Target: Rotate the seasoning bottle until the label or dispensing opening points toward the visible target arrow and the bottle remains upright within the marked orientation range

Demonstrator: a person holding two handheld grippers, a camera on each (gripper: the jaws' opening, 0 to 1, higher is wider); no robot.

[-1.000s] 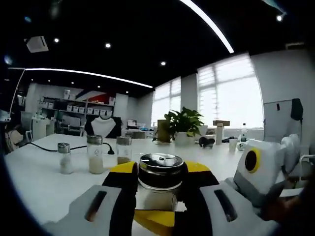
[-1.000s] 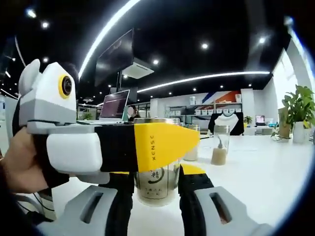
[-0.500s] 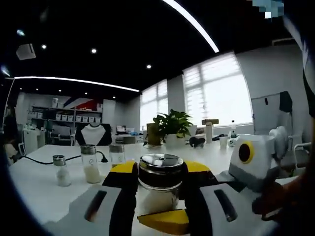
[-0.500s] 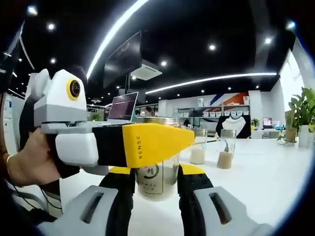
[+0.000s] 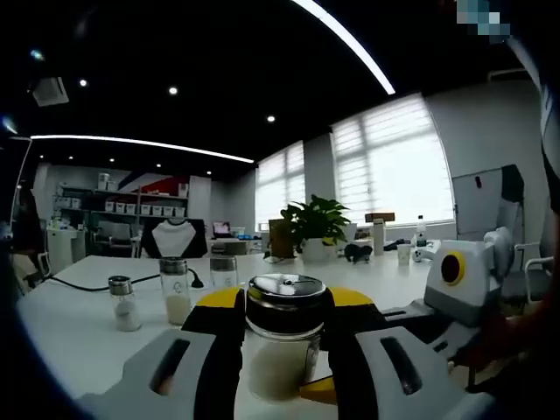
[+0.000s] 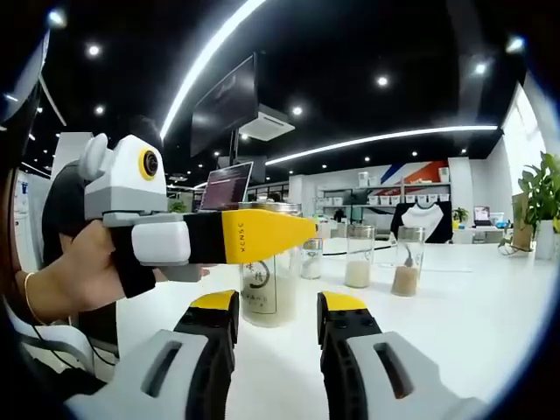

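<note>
Bottle (image 5: pixel 282 346): glass jar, steel lid, part full of white powder; upright on the white tabletop (image 6: pixel 455 324), well in from its edges.
Left gripper (image 5: pixel 282 350): jaws clamped on the glass below the lid.
Right gripper (image 6: pixel 276 319): jaws apart, holding nothing, bottle just beyond them.
Handling: probably stiff, slick, breakable; take the mid-body, not the lid.

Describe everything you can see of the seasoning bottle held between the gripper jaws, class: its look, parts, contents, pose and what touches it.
The seasoning bottle is a clear glass jar with a shiny metal lid above a dark collar, partly filled with white powder. A label with dark characters faces the right gripper view. It stands upright on the white table. The left gripper clamps its sides; the right gripper is open, its jaws short of the glass.
</note>
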